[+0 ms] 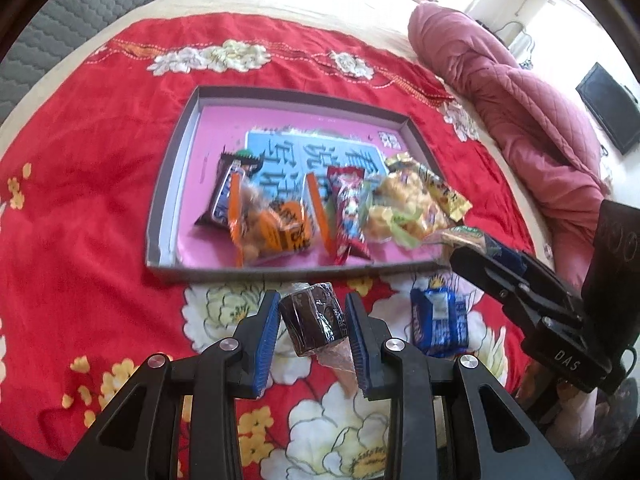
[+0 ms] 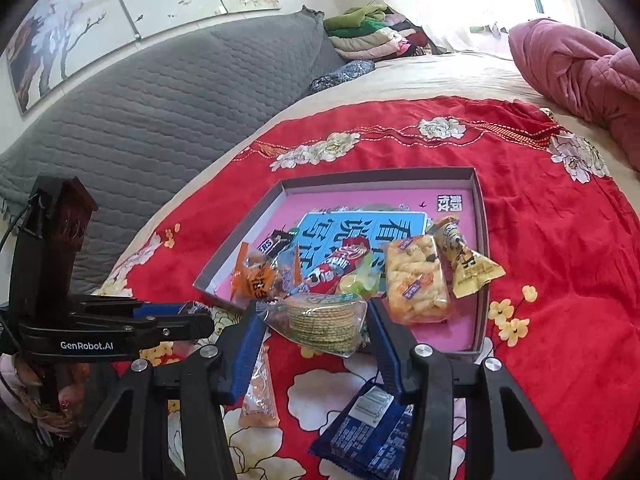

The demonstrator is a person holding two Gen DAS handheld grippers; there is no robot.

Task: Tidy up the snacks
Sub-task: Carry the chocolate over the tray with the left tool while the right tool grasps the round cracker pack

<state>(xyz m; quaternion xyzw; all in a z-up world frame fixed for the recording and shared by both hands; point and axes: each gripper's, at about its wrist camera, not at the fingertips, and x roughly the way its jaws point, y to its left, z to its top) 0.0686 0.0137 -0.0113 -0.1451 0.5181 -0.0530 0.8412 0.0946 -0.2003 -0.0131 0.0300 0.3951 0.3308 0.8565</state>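
On the left, the left gripper (image 1: 312, 334) pinches a small dark cake roll (image 1: 312, 318) in a clear wrapper. Its two blue pads (image 1: 266, 344) press on the roll from both sides, and the roll hangs just above the red flowered blanket (image 1: 80, 200). It is near the front edge of the tray but not over it.

In the middle lies the flat grey tray (image 1: 172, 184) with a pink bottom. Snacks sit in a row along its near side. First comes a dark bar (image 1: 222, 196), then an orange bag (image 1: 276, 228), then a red packet (image 1: 348, 208), then a clear pack of yellow puffed bits (image 1: 404, 204), and last a yellow bag (image 1: 444, 192) leaning on the tray's right wall.

Further right, a blue packet (image 1: 440, 320) lies on the blanket, outside the tray. From the right camera, a thin orange stick pack (image 2: 260, 392) lies on the blanket too, just beside the blue packet (image 2: 368, 436).

On the right, the right gripper (image 2: 316, 320) holds a clear bag of round green-speckled crackers (image 2: 320, 320). The pads (image 2: 244, 352) squeeze the bag at both ends, and it hangs over the near edge of the tray. In the left camera this bag is blurry, so I can only just see its tip sticking out of the gripper.

Far off, a pink quilt (image 1: 520, 112) is bunched up on the bed.
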